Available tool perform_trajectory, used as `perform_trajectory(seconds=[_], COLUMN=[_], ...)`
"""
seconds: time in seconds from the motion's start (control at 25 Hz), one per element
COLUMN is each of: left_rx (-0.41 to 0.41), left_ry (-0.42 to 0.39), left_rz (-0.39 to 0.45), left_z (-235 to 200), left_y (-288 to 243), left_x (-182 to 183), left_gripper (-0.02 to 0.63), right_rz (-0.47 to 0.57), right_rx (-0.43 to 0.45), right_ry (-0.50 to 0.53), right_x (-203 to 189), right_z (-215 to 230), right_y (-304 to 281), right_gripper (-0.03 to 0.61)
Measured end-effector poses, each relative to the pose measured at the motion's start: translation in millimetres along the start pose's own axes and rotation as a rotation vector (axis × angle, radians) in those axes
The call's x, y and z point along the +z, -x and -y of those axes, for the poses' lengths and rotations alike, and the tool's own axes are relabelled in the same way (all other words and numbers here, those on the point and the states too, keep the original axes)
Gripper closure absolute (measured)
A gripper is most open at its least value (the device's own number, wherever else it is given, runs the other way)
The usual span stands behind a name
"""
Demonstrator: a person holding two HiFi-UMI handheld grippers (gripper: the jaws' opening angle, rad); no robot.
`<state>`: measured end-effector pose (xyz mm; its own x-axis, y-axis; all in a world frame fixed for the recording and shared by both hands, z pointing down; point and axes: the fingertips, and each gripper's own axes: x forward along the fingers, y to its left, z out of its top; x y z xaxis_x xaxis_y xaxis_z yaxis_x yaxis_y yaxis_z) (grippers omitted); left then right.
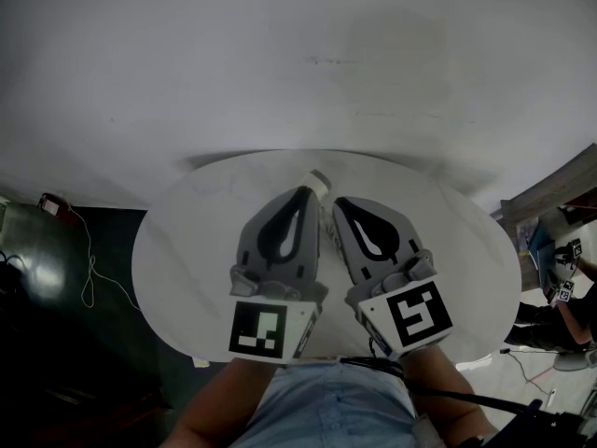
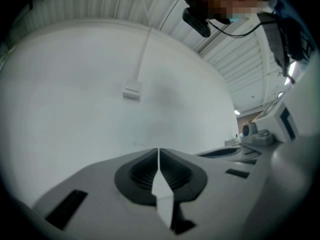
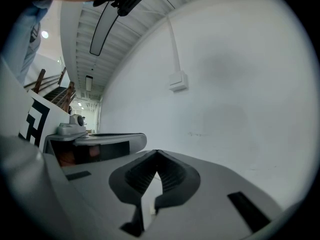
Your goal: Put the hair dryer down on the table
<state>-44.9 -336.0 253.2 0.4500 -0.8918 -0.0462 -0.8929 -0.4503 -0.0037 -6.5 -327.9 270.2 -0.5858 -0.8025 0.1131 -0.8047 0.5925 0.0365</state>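
Note:
Over a round white table (image 1: 187, 241) my two grippers hover side by side, tips pointing away from me. The left gripper (image 1: 308, 194) is shut with nothing between its jaws; its closed tips (image 2: 158, 153) face a white wall. The right gripper (image 1: 341, 203) is shut too and holds nothing, its tips (image 3: 157, 155) meeting. A small white rounded piece (image 1: 318, 183) pokes out just beyond the left gripper's tip, mostly hidden by the grippers; I cannot tell whether it is the hair dryer. Neither gripper view shows a hair dryer.
A white wall rises behind the table, with a cable duct and small box (image 2: 132, 91) on it. Dark floor lies to the left with a red item and white cable (image 1: 54, 205). Another person with a gripper (image 1: 565, 278) stands at the far right.

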Motion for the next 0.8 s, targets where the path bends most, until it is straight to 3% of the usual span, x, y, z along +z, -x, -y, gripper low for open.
perform_trajectory(seconds=[0.8], left_rx=[-0.011], left_ry=[0.002], left_rz=[-0.007], left_z=[2.0], left_y=[0.1], left_x=[-2.9], left_gripper=[0.597], right_rz=[-0.003], right_rx=[-0.009], right_ry=[0.007], right_x=[1.8], right_z=[-1.2], right_y=[0.0], right_gripper=[0.569])
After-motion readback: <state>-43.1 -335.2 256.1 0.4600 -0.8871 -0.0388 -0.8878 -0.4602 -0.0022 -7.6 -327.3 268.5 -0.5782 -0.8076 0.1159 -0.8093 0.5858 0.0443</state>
